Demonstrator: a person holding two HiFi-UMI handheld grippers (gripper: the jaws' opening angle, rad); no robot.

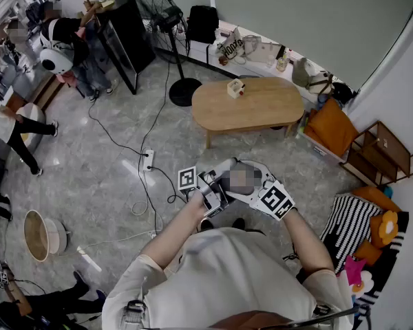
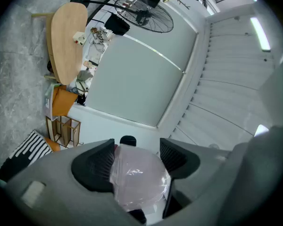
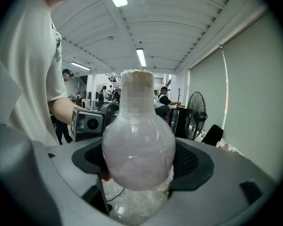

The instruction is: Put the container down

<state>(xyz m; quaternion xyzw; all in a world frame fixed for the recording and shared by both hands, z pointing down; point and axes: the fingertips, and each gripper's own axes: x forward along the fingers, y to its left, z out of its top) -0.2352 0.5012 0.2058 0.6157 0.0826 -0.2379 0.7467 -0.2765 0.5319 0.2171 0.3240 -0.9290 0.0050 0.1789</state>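
Observation:
A pale pink, translucent container with a round body sits between the jaws in both gripper views (image 2: 137,178) (image 3: 139,159). Its neck rises behind a blurred patch in the right gripper view. The left gripper (image 2: 134,157) and the right gripper (image 3: 139,157) face each other at chest height, both with jaws spread wide and pads against the container's sides. In the head view the left gripper (image 1: 217,191) and right gripper (image 1: 261,192) meet above the floor, and a blurred patch hides the container there. The left gripper's camera block (image 3: 87,121) shows beyond the container.
An oval wooden table (image 1: 251,105) with a small white box (image 1: 235,88) stands ahead. A standing fan (image 1: 168,19) is behind it. A power strip and cables (image 1: 148,160) lie on the floor, a round basket (image 1: 38,236) at left, cushions and a striped rug (image 1: 351,225) at right.

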